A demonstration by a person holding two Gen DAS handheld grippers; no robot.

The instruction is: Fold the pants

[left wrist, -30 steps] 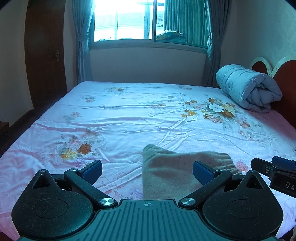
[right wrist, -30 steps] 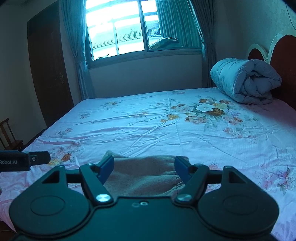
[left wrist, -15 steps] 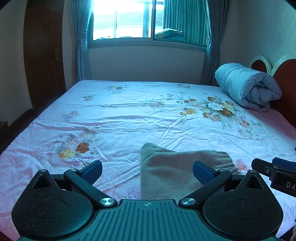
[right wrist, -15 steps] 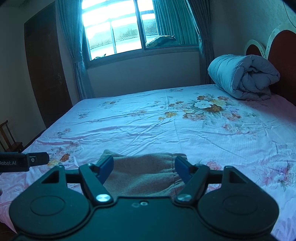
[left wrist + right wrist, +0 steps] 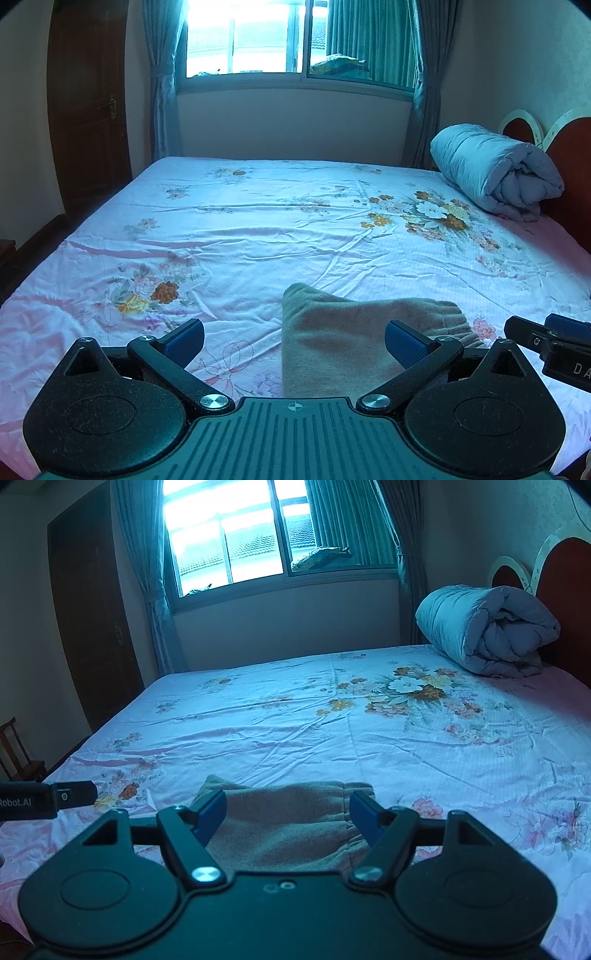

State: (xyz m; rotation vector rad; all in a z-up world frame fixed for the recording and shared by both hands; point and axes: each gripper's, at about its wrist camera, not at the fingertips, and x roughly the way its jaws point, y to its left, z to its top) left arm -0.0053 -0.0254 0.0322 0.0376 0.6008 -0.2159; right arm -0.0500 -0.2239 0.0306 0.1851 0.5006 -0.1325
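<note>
Almost nothing has moved since a second ago: both views only drifted slightly. The pants (image 5: 354, 332) lie as a compact folded bundle at the bed's (image 5: 258, 236) near edge, so folding looks about done. The left gripper (image 5: 293, 341) and right gripper (image 5: 288, 808) hang released above them, jaws spread, grasping nothing. A rolled quilt (image 5: 495, 170) sits well beyond, obstructing nothing.

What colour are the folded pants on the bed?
Light brown, a tan shade; the pants show best in the left wrist view.
</note>
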